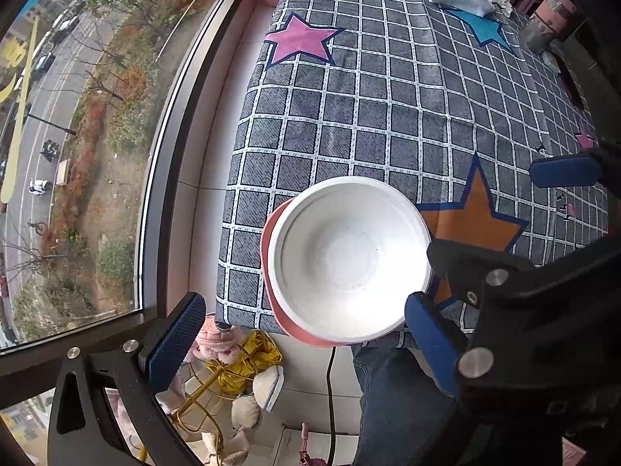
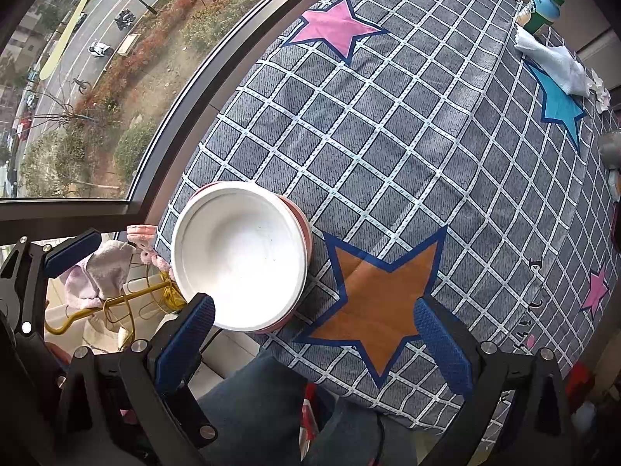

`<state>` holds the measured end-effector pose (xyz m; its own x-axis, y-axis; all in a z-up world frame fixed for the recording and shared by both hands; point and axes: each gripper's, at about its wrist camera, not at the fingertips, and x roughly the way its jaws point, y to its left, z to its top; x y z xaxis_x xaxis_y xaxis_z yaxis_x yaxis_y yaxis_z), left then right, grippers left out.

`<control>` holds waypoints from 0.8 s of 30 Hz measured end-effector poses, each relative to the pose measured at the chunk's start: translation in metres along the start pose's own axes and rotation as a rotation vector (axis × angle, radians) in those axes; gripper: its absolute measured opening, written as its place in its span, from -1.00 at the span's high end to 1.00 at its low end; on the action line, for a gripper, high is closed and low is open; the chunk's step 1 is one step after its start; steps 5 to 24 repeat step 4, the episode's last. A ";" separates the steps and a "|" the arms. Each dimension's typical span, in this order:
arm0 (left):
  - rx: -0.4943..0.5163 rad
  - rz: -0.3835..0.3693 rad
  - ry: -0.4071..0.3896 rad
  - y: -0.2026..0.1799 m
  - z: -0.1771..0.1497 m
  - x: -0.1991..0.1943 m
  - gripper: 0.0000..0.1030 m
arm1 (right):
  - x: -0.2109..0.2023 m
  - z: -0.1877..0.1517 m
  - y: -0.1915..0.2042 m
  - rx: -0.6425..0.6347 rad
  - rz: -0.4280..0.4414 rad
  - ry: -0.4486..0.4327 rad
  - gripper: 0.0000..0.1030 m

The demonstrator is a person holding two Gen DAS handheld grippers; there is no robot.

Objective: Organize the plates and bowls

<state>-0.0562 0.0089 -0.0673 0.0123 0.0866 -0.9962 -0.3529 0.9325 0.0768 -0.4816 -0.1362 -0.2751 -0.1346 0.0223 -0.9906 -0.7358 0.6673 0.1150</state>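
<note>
A white bowl [image 1: 349, 258] sits nested in a pink bowl [image 1: 268, 272] (only the pink rim shows around it) at the near left corner of the worktop [image 1: 388, 116], the stack jutting a little over the near edge. Just right of it on the checked cloth is an orange star [image 2: 382, 299]; a pink star [image 2: 335, 27] lies toward the far left edge and a blue star [image 2: 559, 105] toward the far right.

The left hand-held gripper [image 1: 306, 334] is released, its blue pads spread wide: one pad [image 1: 176, 341] hangs off the worktop's left side, the other [image 1: 431, 334] lies at the bowl's near right rim, whether touching cannot be told. The right hand-held gripper [image 2: 314, 341] is also released, jaws wide apart over the orange star, its left pad [image 2: 186, 345] close by the white bowl's near rim.

At the far right corner lie a white cloth [image 2: 551, 62] and a green-capped bottle [image 2: 541, 9]. A window [image 1: 77, 136] runs along the left side, and a person's jeans-clad leg [image 2: 252, 400] shows below the near edge.
</note>
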 end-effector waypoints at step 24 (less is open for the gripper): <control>-0.012 -0.031 -0.031 0.003 0.001 -0.006 -0.99 | 0.001 0.000 0.000 -0.007 0.008 0.002 -1.00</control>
